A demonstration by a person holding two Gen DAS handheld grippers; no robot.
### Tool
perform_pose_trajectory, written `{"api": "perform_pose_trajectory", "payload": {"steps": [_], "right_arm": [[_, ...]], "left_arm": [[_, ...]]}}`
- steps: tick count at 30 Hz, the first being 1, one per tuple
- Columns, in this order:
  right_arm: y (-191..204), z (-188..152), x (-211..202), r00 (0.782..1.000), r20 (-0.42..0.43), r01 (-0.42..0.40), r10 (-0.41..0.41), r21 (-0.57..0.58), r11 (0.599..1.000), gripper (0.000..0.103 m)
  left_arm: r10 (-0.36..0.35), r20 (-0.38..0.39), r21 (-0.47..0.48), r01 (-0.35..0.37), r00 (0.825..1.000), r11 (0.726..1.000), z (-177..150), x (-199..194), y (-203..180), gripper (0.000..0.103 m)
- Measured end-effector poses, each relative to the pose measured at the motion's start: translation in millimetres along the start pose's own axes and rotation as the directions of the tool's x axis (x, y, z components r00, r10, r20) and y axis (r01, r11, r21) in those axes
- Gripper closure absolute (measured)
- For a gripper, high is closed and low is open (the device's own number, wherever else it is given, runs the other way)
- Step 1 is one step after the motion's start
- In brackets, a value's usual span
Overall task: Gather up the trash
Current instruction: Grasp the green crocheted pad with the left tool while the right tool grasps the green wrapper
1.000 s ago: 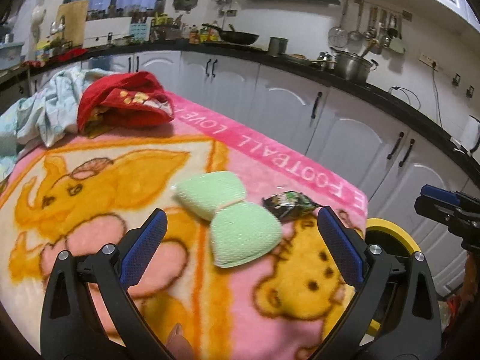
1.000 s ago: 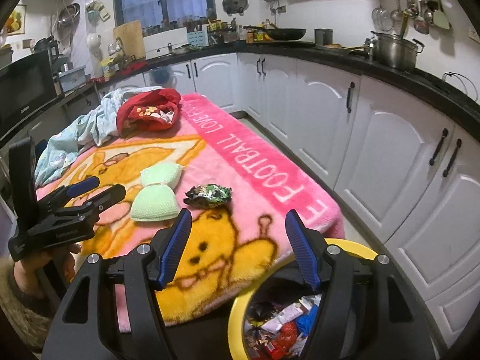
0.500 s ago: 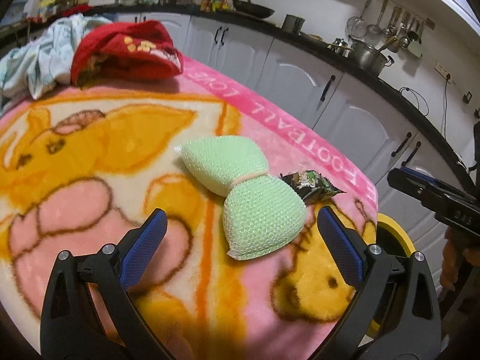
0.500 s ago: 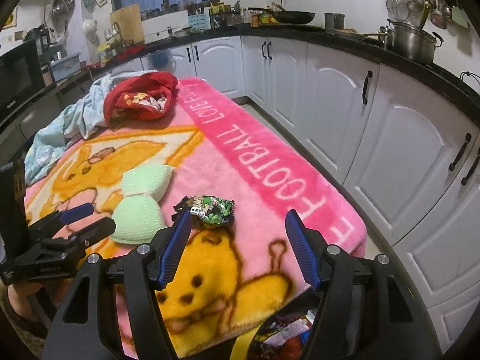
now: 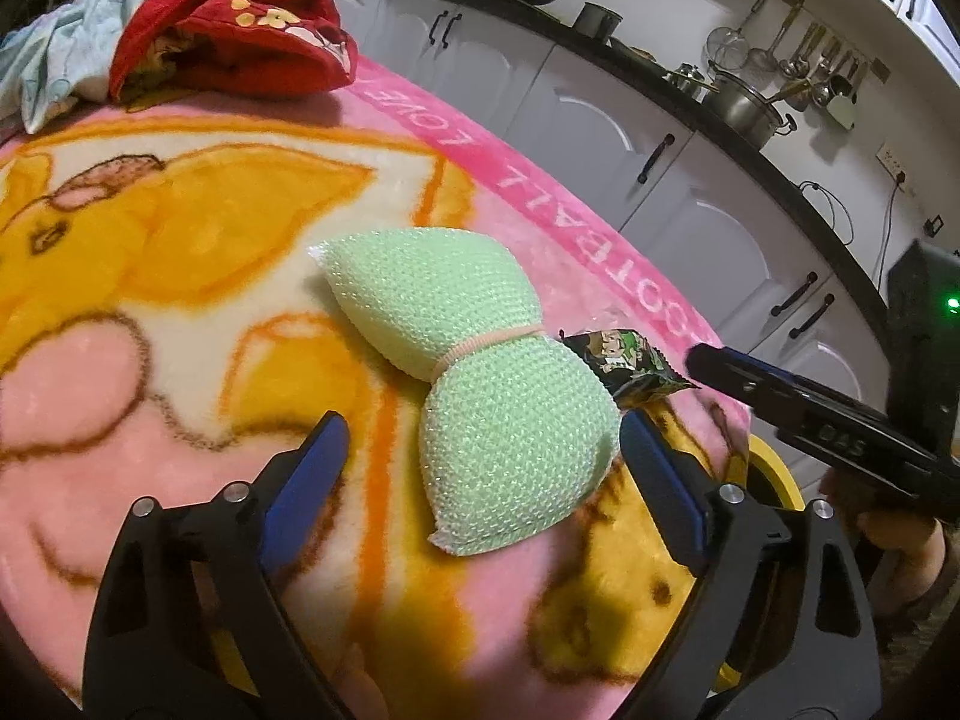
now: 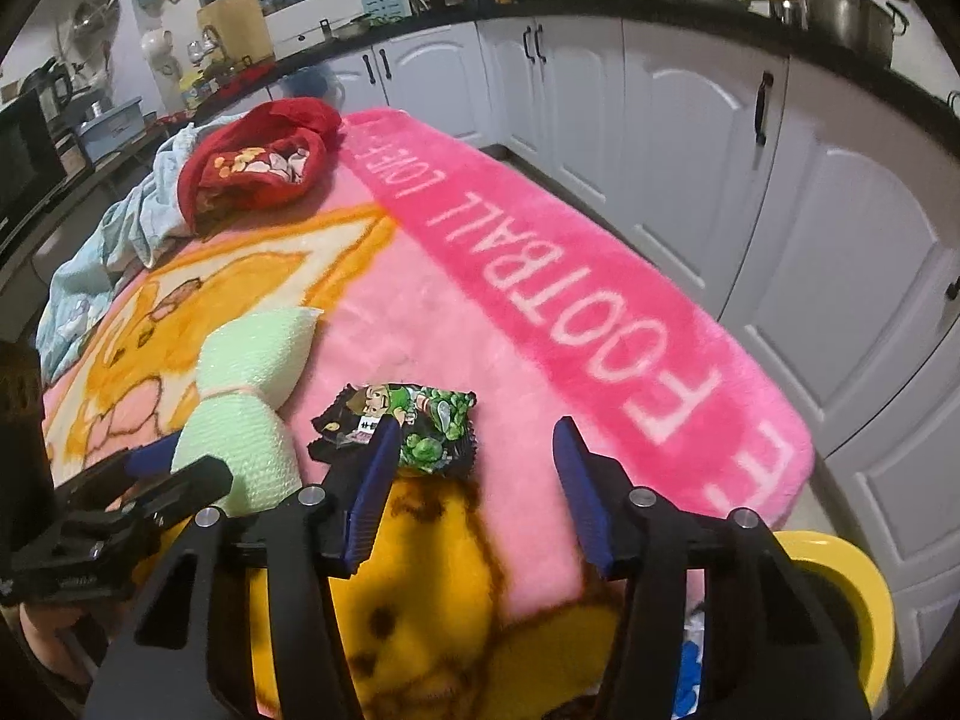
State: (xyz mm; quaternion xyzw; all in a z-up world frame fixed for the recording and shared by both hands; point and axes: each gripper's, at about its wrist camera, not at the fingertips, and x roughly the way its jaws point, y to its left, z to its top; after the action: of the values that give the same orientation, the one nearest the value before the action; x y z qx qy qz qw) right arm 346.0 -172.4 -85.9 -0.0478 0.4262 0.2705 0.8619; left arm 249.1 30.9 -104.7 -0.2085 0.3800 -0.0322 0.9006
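A green bow-shaped scouring sponge [image 5: 468, 384] lies on the pink cartoon blanket [image 5: 180, 360]. My left gripper [image 5: 483, 420] straddles the sponge's near lobe. Its jaws are closing, with the left pad still apart from the sponge. Just right of the sponge lies a black and green snack wrapper [image 6: 408, 426], small in the left wrist view [image 5: 624, 360]. My right gripper [image 6: 474, 426] hangs low over the wrapper, jaws closing. Its left finger [image 6: 372, 480] covers part of the wrapper, and neither pad presses on it.
A yellow bin [image 6: 840, 588] with trash stands off the blanket's near right corner. A red cloth [image 6: 258, 162] and a pale blue cloth [image 6: 120, 240] lie at the far end. White cabinets [image 6: 660, 150] run along the right.
My left gripper came down and forward until the sponge sat between its fingers, which narrowed. My right gripper swung from above the bin to the wrapper, and its jaws narrowed.
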Motion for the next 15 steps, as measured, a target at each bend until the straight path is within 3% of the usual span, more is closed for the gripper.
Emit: {"api": "perform_pose_trajectory", "payload": {"steps": [9, 15], "right_arm": [[5.0, -0.9, 25.1, 0.998, -0.05, -0.036, 0.037, 0.018, 0.999, 0.053], [7.8, -5.1, 28.3, 0.995, -0.055, -0.078, 0.079, 0.024, 0.997, 0.069]], "left_arm": [[0.002, -0.003, -0.002, -0.002, 1.0, 1.0, 0.6, 4.0, 0.1, 0.025], [-0.001, -0.005, 0.004, 0.001, 1.0, 1.0, 0.1, 5.2, -1.0, 0.034]]}}
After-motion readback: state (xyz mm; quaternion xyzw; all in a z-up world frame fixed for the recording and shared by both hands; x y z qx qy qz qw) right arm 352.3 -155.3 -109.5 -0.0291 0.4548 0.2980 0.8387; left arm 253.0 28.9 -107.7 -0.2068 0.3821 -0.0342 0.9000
